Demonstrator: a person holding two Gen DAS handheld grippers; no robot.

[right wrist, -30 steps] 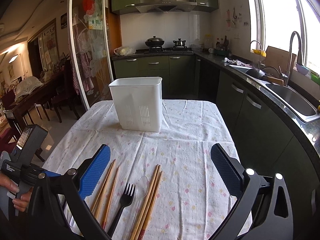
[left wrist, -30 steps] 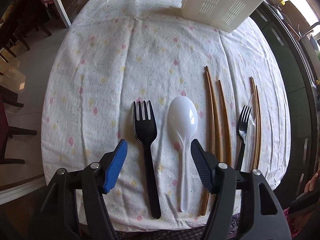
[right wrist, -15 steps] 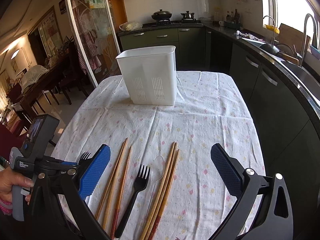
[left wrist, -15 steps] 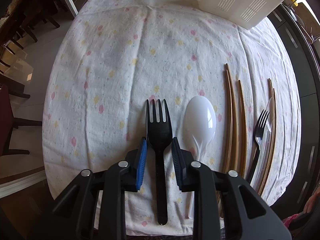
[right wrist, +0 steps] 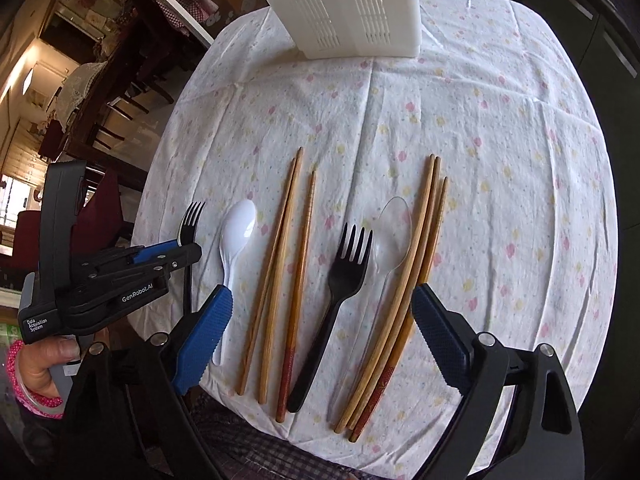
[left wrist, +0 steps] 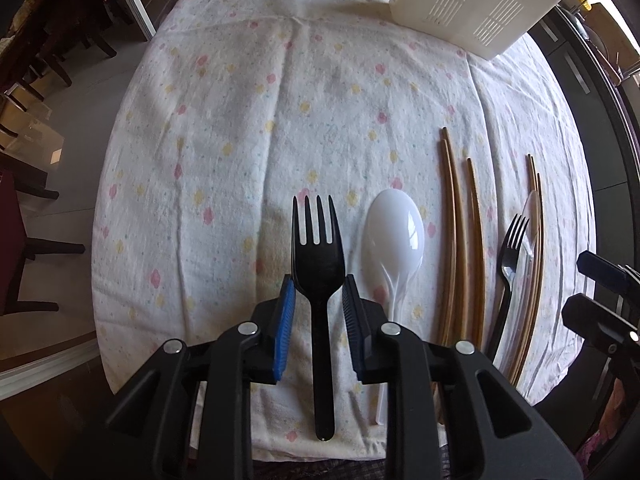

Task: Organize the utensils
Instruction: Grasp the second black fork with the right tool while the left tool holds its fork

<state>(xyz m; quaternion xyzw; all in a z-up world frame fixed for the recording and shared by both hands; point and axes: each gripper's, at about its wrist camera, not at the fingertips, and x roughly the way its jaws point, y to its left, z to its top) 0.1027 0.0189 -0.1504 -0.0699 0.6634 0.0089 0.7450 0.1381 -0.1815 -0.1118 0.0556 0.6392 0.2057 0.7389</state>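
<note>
Left tongs clamp the black fork at lower centre; right tongs, just narrowing, gape above chopsticks, gripping nothing.

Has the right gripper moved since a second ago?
Yes. The right gripper has tipped down toward the chopsticks; the bin slid to the frame's top.

spoon right of fork
</note>
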